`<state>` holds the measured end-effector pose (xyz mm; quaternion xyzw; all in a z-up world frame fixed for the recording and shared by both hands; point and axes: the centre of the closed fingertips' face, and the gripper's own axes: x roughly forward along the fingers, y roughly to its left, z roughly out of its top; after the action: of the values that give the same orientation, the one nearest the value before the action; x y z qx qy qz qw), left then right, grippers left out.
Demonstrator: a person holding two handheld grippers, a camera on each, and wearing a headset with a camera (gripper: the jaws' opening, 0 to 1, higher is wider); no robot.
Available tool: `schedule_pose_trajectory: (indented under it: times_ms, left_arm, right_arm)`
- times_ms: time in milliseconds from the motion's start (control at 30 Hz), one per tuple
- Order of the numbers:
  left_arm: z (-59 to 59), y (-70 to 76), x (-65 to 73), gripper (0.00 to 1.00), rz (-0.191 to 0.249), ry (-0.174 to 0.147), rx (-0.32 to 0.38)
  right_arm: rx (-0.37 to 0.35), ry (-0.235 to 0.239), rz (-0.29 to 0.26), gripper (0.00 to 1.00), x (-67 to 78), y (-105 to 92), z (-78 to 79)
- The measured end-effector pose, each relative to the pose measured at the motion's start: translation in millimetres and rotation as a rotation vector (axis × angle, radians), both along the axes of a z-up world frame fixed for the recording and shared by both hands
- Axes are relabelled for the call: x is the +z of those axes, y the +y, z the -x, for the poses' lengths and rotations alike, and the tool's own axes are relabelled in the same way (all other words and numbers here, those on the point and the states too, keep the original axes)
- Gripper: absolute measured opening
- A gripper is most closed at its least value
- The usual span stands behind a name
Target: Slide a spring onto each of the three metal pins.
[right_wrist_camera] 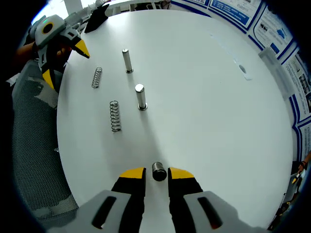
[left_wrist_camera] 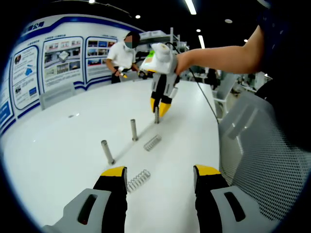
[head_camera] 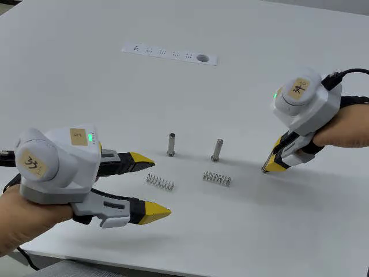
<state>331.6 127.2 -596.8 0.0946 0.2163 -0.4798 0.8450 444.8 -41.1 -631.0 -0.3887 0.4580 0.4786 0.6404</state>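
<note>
White left tool and right tool have yellow-tipped black jaws.

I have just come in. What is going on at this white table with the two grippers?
A person holds a gripper in each hand and is putting springs on metal pins. The right gripper has its jaws close around one pin, which seems to carry a spring; whether it grips is unclear. The left gripper is open and points at the nearer loose spring. A second loose spring lies beside it. Two bare pins stand upright behind the springs.
</note>
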Motion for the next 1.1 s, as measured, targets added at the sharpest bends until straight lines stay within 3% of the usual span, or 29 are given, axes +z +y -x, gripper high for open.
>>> schedule_pose_trajectory:
  times_ms: [267, 500, 800, 1100]
  left_arm:
    - [0.8, -1.8, 0.8, 0.56, -0.001, -0.003, -0.006]
    - [0.5, -3.9, 2.2, 0.55, -0.002, -0.009, -0.012]
    - [-0.4, -4.9, 3.3, 0.55, -0.002, -0.013, -0.014]
    - [-1.3, -4.5, 3.0, 0.54, -0.002, -0.013, -0.011]
  right_arm:
    - [0.033, -0.042, -0.014, 0.21, 15.4, 8.7, 5.1]
    - [0.085, -0.059, -0.053, 0.21, 23.6, 33.6, 14.3]
    - [0.149, -0.011, -0.073, 0.2, 5.7, 62.8, 34.7]
    - [0.191, 0.015, -0.063, 0.18, -13.0, 71.7, 40.3]
